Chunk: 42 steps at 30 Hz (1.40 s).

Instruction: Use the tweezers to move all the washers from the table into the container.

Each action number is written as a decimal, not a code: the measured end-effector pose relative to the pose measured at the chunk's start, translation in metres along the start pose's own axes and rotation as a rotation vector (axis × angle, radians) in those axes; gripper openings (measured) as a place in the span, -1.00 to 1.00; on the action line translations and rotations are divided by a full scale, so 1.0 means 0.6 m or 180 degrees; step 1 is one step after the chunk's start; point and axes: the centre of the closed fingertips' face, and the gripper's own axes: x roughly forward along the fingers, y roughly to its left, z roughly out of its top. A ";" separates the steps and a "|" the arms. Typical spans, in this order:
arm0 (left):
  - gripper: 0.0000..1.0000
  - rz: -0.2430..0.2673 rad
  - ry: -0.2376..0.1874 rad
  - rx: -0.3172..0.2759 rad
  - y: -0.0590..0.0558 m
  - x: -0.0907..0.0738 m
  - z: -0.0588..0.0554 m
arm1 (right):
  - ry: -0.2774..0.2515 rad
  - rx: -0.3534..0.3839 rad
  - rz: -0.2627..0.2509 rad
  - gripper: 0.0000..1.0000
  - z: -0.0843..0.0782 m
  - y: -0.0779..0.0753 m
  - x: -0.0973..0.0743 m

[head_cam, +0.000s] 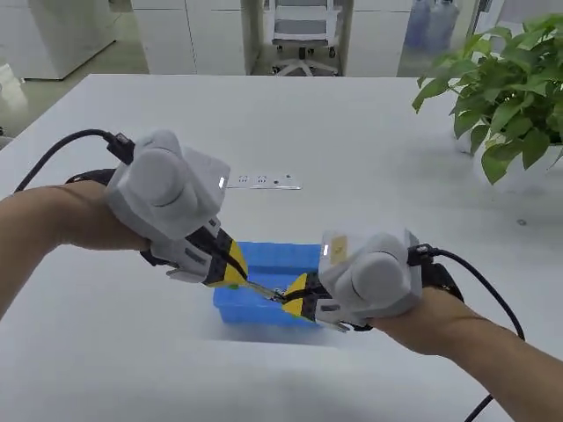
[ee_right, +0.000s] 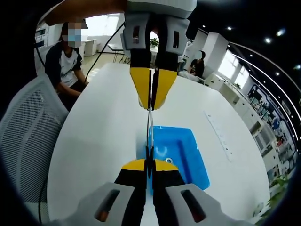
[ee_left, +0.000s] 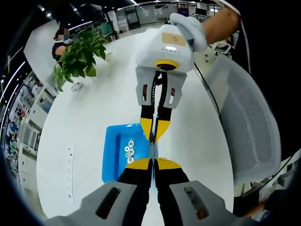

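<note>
**Both grippers clamp the tweezers at the blue container**

We see the left gripper (ee_left: 153,164) and the right gripper (ee_right: 146,165) facing each other tip to tip, low over the white table (head_cam: 369,132). The thin metal tweezers (ee_right: 149,134) run straight between them. Each gripper has its yellow-tipped jaws pressed together on one end of the tool, so both are clamped on the tweezers and neither stands apart.

In the head view the tweezers lie across the near part of the blue container (head_cam: 286,257), which sits on the table just under the two grippers. We cannot tell whether the tool touches the container's rim.

In the left gripper view a small cluster of washers (ee_left: 129,151) lies inside the container, close to the wall nearest the tweezers. The tweezers themselves line up with that edge of the tray. We cannot tell whether their tips hold a washer.

Beyond the container, a white power strip (head_cam: 259,182) lies flat on the table. A leafy plant (head_cam: 506,97) stands at the table's far right. In the left gripper view a mesh-backed chair (ee_left: 256,127) stands beside the table.
</note>
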 end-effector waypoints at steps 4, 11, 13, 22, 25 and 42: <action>-0.88 0.0000 -0.0040 -0.0013 -0.011 0.012 -0.004 | 0.0074 -0.0030 0.0043 -0.95 -0.011 0.011 -0.002; -0.88 -0.0002 -0.0098 -0.0080 -0.031 0.035 -0.018 | 0.0203 -0.0079 0.0128 -0.95 -0.028 0.031 0.000; -0.88 0.0008 -0.0110 -0.0101 -0.034 0.038 -0.021 | 0.0218 -0.0083 0.0138 -0.95 -0.030 0.034 0.001; -0.88 0.0020 -0.0049 -0.0152 -0.051 0.070 -0.048 | 0.0351 -0.0128 0.0210 -0.94 -0.048 0.052 0.015; -0.88 0.0025 -0.0041 -0.0190 -0.054 0.077 -0.057 | 0.0380 -0.0120 0.0241 -0.94 -0.054 0.059 0.022; -0.88 -0.0065 0.0040 -0.0378 -0.075 0.120 -0.102 | 0.0501 -0.0006 0.0410 -0.93 -0.080 0.090 0.056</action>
